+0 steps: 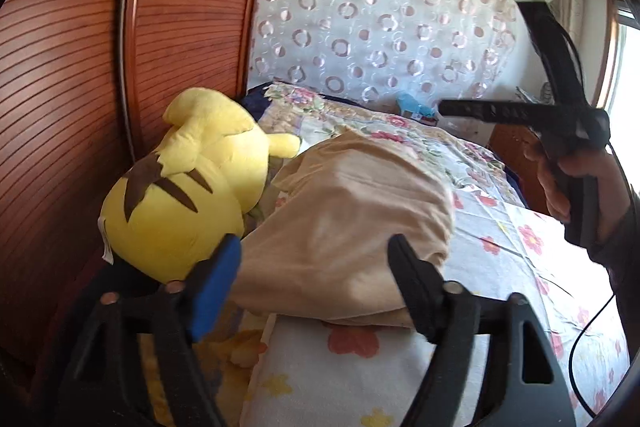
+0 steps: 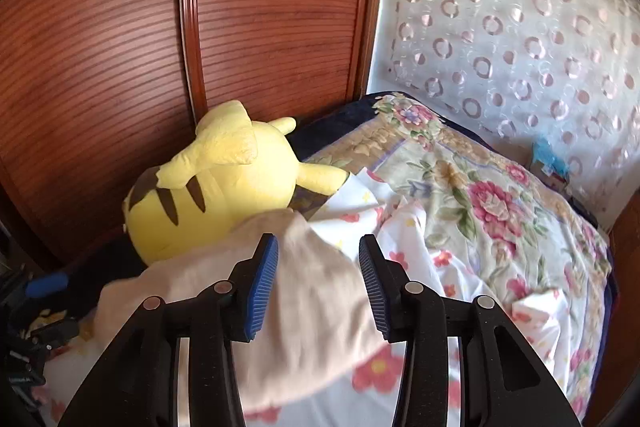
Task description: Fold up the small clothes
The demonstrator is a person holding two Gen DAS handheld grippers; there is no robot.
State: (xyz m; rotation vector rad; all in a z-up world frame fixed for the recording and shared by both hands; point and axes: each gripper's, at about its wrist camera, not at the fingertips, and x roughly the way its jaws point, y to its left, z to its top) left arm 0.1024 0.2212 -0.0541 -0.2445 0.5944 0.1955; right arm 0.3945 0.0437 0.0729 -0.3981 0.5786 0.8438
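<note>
A: How many garments are on the bed?

B: One that I can count: a beige garment, bunched into a soft mound on the flowered sheet near the bed's left edge, touching the plush toy.

A: And toys?

B: One yellow plush toy with brown stripes, lying along the left edge against the wooden wardrobe doors. Two door panels show.

A: What about the grippers?

B: Two. The left gripper has its jaws spread wide, one finger on each side of the near part of the beige mound. The cloth sits between them, but the pads are not pressing on it. One blue pad shows on its left finger.

A: And the right one?

B: The right gripper stands partly open above the garment's near-right part, with both ribbed blue pads visible and a clear gap between them. Nothing is gripped; the cloth lies behind and below the fingers. In the left wrist view a hand holds that tool over the right side of the bed.

A: Bedding?

B: One flowered quilt lies toward the far edge, below the ring-patterned curtain.
</note>
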